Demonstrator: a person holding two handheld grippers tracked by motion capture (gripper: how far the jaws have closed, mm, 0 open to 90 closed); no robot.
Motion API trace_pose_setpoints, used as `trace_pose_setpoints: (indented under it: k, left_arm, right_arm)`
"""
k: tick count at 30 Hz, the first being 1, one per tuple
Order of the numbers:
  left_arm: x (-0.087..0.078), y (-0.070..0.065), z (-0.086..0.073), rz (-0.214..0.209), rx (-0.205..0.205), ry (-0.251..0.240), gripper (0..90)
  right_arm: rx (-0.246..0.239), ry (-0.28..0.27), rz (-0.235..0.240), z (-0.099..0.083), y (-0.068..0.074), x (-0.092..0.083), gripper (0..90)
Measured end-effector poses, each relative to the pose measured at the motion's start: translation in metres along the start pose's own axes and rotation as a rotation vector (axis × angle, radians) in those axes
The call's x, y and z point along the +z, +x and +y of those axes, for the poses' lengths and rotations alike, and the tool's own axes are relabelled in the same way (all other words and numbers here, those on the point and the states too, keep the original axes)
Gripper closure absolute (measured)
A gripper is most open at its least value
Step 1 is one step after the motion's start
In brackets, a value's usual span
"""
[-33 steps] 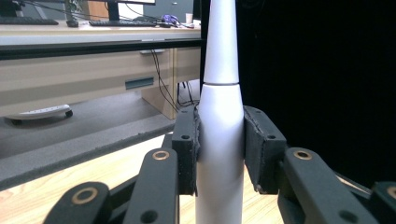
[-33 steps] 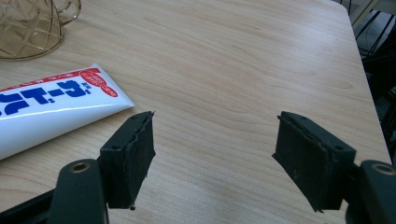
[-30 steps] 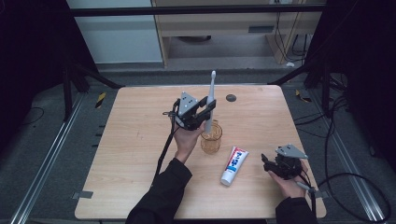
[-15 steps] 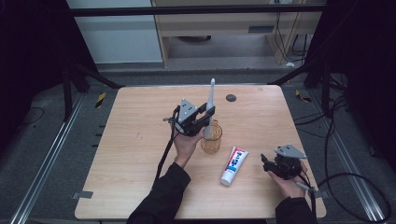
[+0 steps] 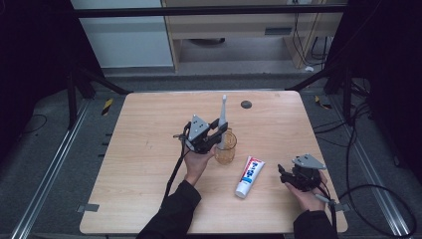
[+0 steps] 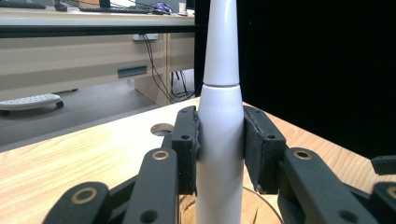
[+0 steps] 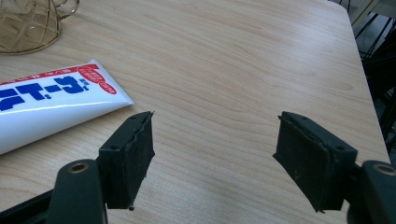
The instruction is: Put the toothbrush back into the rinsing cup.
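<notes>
Placing step: the left claw (image 5: 215,135) grips a white electric toothbrush (image 5: 222,119) upright, pads pressed on both flanks of its handle, its lower end at the mouth of the amber glass cup (image 5: 226,148) near the middle of the desk (image 5: 149,164). The right claw (image 5: 291,175) rests open and empty near the desk's right edge, the toothpaste tube (image 5: 249,176) lying between it and the cup (untouched). Next move, as I judge it: seat the brush in the cup, then release without tipping the glass

Toothbrush (image 5: 222,115) seemingly in cup (image 5: 226,152); toothpaste (image 5: 249,176) right.
</notes>
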State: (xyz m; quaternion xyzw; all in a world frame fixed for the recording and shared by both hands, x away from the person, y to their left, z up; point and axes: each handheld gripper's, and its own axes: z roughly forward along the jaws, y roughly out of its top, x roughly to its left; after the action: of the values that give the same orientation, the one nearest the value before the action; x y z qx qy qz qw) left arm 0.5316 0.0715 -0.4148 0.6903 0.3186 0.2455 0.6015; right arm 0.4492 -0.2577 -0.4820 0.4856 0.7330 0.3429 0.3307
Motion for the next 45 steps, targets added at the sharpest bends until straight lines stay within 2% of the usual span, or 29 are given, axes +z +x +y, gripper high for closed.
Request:
trace_pose_setpoints:
  k: [5, 12, 22, 27, 35, 45]
  left_arm:
    - [0.001, 0.0, -0.008, -0.004, -0.004, 0.011, 67.2]
    - [0.001, -0.003, -0.019, -0.011, 0.015, 0.035, 67.2]
    - [-0.003, -0.001, -0.025, -0.01, 0.017, 0.05, 67.1]
    - [-0.002, -0.002, -0.032, -0.022, 0.017, 0.071, 67.0]
    - [-0.003, -0.003, -0.035, -0.021, 0.026, 0.071, 66.7]
    - [-0.006, -0.001, -0.035, -0.013, 0.017, 0.068, 59.0]
  right_arm:
    - [0.0, 0.001, -0.001, 0.0, 0.0, 0.0, 27.5]
    - [0.0, 0.0, -0.004, 0.0, -0.001, 0.0, 27.4]
    - [-0.002, 0.001, -0.003, 0.0, 0.0, 0.0, 27.4]
    - [-0.002, 0.0, -0.003, 0.0, 0.0, 0.0, 27.4]
    - [-0.006, 0.003, -0.007, 0.0, 0.0, 0.001, 27.4]
    - [-0.006, 0.005, -0.005, 0.0, 0.001, 0.001, 27.2]
